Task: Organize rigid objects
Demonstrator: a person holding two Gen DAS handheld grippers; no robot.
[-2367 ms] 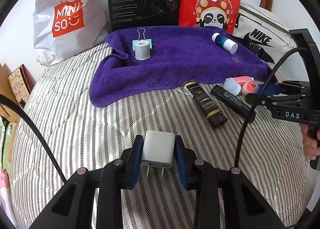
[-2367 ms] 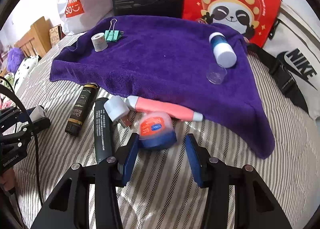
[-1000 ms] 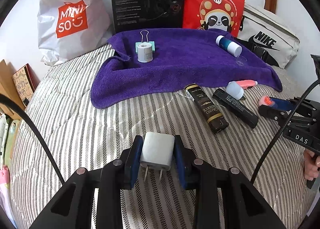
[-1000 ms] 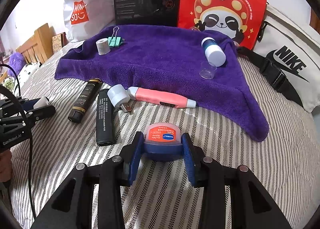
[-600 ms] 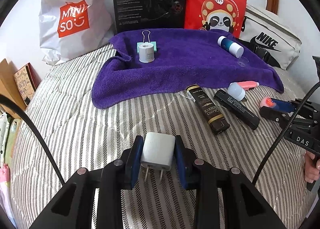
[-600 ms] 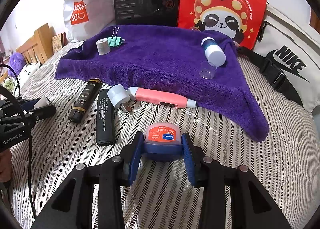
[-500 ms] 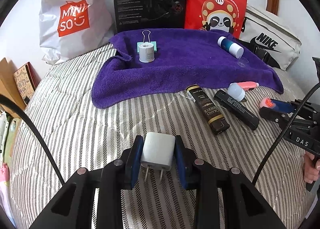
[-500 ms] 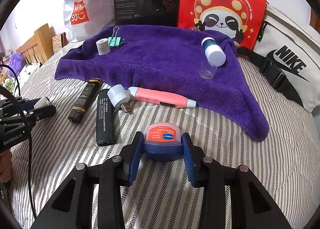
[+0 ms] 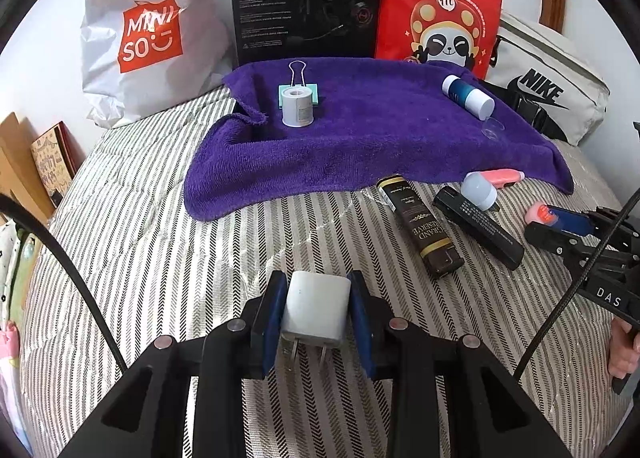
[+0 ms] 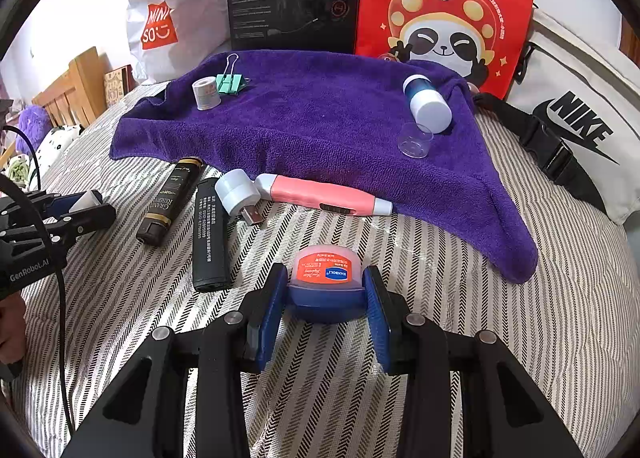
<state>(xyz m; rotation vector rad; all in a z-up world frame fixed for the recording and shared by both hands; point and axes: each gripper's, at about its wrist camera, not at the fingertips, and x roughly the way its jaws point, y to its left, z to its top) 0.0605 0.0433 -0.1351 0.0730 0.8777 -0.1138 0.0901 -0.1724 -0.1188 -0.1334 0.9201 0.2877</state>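
My left gripper (image 9: pixel 317 312) is shut on a white plug adapter (image 9: pixel 316 312), held above the striped bed in front of the purple towel (image 9: pixel 360 130). My right gripper (image 10: pixel 326 292) is shut on a small blue jar with an orange lid (image 10: pixel 325 282), held near the towel's front edge (image 10: pixel 320 130). On the towel lie a white tape roll (image 9: pixel 296 108), a green binder clip (image 9: pixel 298 86), a blue-and-white bottle (image 9: pixel 468 96) and a clear cap (image 10: pixel 416 140). On the bed lie a brown tube (image 10: pixel 170 202), a black bar (image 10: pixel 210 230), a white USB plug (image 10: pixel 238 194) and a pink pen-like device (image 10: pixel 324 200).
Behind the towel stand a white Miniso bag (image 9: pixel 148 38), a black headset box (image 9: pixel 306 2) and a red panda bag (image 9: pixel 440 6). A white Nike bag (image 10: pixel 576 114) lies at the right. Wooden furniture (image 10: pixel 76 90) stands left of the bed.
Since 2.4 s ago my right gripper closed on the blue jar and pulled it back from the pink device. In the last second nothing has visibly moved.
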